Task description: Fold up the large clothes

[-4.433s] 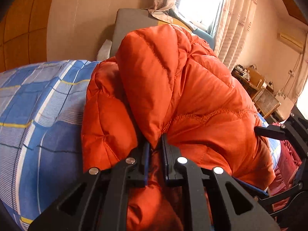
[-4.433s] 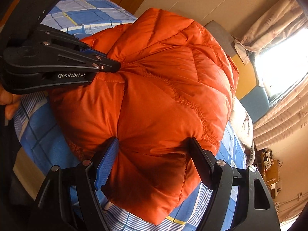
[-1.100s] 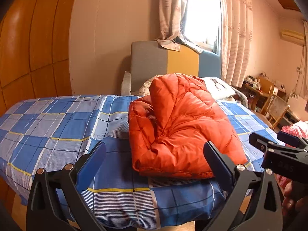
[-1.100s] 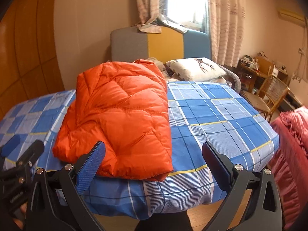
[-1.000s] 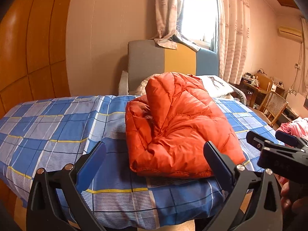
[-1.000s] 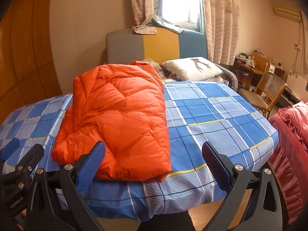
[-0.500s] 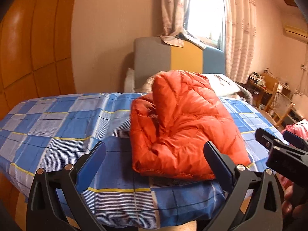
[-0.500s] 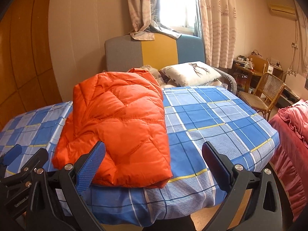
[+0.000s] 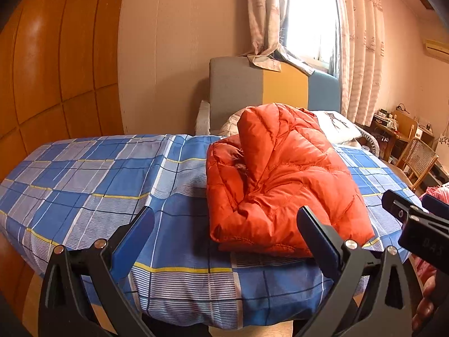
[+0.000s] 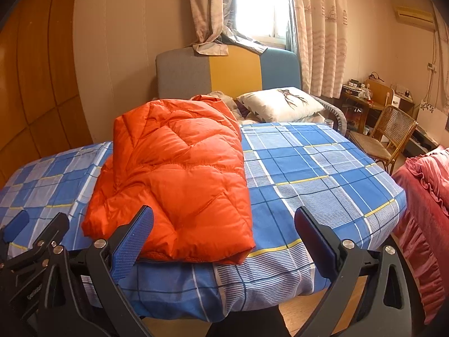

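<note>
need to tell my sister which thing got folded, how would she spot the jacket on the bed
Find the bed with the blue plaid sheet in front of the grey, yellow and blue headboard. On its near half lies a puffy quilted orange jacket, folded into a thick bundle. It is the only orange thing there; the white pillow lies behind it.

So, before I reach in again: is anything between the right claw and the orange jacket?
Nothing. The right wrist view shows only blue plaid bedsheet between the open right claw and the folded orange jacket.
</note>
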Motion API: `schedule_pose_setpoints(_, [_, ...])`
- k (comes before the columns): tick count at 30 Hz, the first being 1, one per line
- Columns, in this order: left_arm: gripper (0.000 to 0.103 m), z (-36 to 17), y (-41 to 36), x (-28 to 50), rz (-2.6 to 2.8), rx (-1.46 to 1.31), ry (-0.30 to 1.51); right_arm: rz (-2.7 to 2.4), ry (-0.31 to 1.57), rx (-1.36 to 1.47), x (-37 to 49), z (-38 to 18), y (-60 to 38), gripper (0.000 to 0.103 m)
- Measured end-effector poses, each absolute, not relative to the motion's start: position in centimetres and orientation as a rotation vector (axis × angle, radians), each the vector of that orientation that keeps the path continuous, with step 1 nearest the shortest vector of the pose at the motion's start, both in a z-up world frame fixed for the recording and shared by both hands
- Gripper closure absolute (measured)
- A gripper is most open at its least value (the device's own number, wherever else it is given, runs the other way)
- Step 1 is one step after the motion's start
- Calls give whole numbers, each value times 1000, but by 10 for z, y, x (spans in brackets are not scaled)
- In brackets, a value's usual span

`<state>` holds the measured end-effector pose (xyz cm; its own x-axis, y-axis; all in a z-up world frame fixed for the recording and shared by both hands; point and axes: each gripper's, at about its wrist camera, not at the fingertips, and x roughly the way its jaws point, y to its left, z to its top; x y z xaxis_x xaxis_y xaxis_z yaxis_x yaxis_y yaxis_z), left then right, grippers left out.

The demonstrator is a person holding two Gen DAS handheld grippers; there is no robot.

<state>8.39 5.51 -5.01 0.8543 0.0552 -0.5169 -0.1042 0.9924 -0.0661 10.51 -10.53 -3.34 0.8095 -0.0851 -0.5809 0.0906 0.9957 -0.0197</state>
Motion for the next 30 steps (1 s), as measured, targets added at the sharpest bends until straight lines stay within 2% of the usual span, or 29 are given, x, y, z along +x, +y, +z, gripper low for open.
schedule_pose_setpoints(30, [2, -44, 46, 75, 74, -67, 519, -70, 598, -21, 98, -30, -99, 3])
